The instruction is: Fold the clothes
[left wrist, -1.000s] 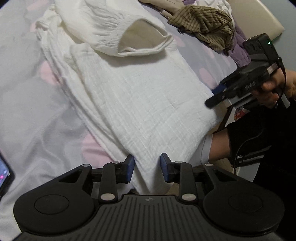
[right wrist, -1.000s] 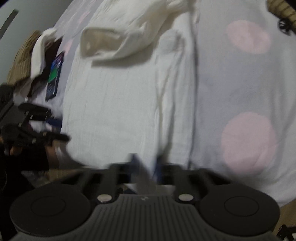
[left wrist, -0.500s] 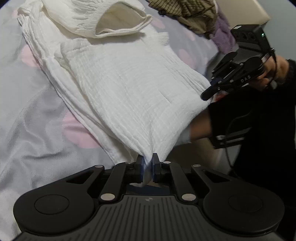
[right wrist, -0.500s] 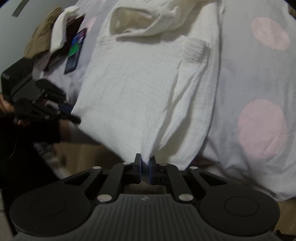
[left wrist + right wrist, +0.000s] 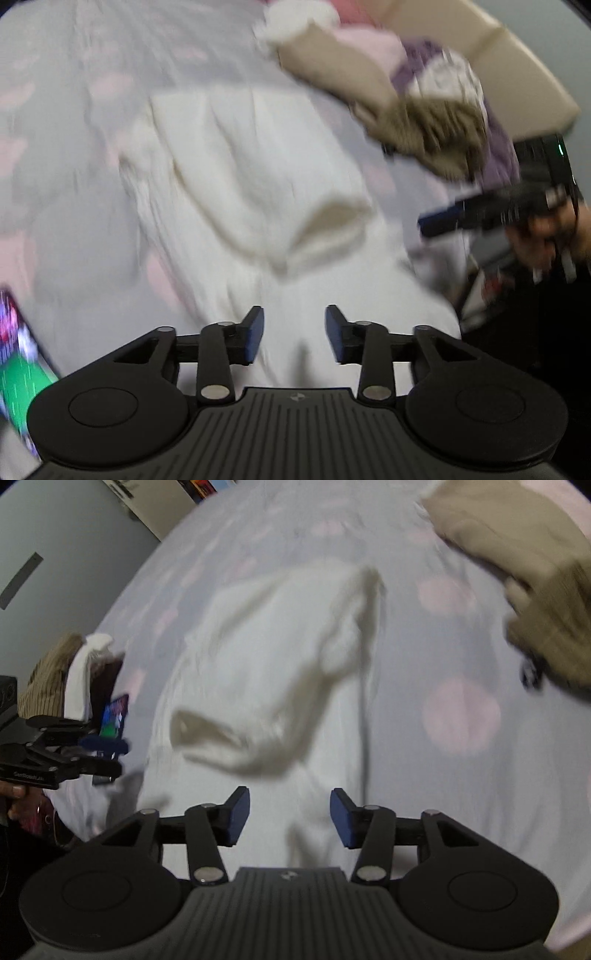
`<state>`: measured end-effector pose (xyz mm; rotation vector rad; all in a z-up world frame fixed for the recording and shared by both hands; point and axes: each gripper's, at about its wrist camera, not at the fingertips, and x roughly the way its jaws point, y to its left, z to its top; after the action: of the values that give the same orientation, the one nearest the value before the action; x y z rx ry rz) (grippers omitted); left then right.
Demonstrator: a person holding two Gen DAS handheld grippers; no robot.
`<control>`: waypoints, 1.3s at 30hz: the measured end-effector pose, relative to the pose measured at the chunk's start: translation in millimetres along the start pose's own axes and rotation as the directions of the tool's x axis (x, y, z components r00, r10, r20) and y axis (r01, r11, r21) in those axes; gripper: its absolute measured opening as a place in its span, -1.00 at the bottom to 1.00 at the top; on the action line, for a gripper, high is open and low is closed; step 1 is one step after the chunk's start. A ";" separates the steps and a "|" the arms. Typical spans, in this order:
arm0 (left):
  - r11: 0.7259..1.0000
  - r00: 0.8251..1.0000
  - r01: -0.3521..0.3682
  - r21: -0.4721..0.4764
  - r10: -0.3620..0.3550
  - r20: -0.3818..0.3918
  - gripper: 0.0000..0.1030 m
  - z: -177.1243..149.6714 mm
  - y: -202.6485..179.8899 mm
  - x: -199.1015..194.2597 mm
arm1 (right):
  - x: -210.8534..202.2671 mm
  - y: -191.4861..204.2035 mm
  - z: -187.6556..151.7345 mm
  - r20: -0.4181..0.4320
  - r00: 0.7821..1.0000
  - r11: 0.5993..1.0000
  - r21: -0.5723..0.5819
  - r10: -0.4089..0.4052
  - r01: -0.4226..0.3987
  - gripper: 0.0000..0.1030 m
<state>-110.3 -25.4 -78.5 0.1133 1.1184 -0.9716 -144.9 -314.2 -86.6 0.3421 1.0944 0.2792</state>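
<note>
White garment [image 5: 258, 192] lies folded over on the bed [image 5: 66, 206], and both jaws have just been opening off it! Left hand-held gripper [image 5: 294, 334] stands parted above the near hem, nothing pinched. Right hand-held gripper [image 5: 290, 818] likewise gapes, cloth loose beneath. Beyond, a lit phone [image 5: 114, 716] and a brown striped garment [image 5: 428, 136] sit either side, all blurred.

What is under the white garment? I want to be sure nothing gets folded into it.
The white garment lies on the pale bedsheet with pink dots, which shows all around it. Whatever lies directly beneath it is covered and cannot be seen.
</note>
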 end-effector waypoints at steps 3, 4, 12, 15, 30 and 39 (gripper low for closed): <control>0.997 0.998 -0.060 0.057 0.059 0.017 -0.12 15.3 -6.9 16.8 | 9.5 13.1 12.7 0.010 1.000 0.998 -0.059 -0.013 0.013 0.11; 0.994 0.997 -0.072 0.078 0.071 0.007 -0.12 19.1 -10.4 23.1 | 13.8 18.4 14.0 0.011 1.000 0.997 -0.080 -0.019 0.020 0.11; 0.969 0.983 -0.167 0.183 0.178 -0.048 -0.13 35.3 -22.7 59.4 | 44.8 33.0 18.2 0.066 0.995 0.990 -0.118 -0.070 0.078 -0.43; 0.964 0.985 -0.163 0.208 0.171 -0.023 -0.66 35.8 -22.7 56.7 | 35.4 32.7 18.5 0.108 0.993 0.988 -0.137 -0.051 0.066 -0.60; 0.987 0.994 -0.099 0.125 0.103 -0.029 -0.56 16.4 -9.5 30.3 | 28.3 34.1 17.3 -0.009 0.990 0.971 -0.200 -0.139 0.134 -0.26; 0.995 0.989 0.002 0.104 -0.017 0.145 -0.42 28.7 -11.8 21.4 | 28.0 74.4 40.0 0.146 0.988 0.953 -0.289 -0.046 0.087 -0.51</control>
<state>-96.6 -60.5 -77.4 0.1192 0.9358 -1.0298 -100.7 -240.8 -62.8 0.0561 0.9102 0.3482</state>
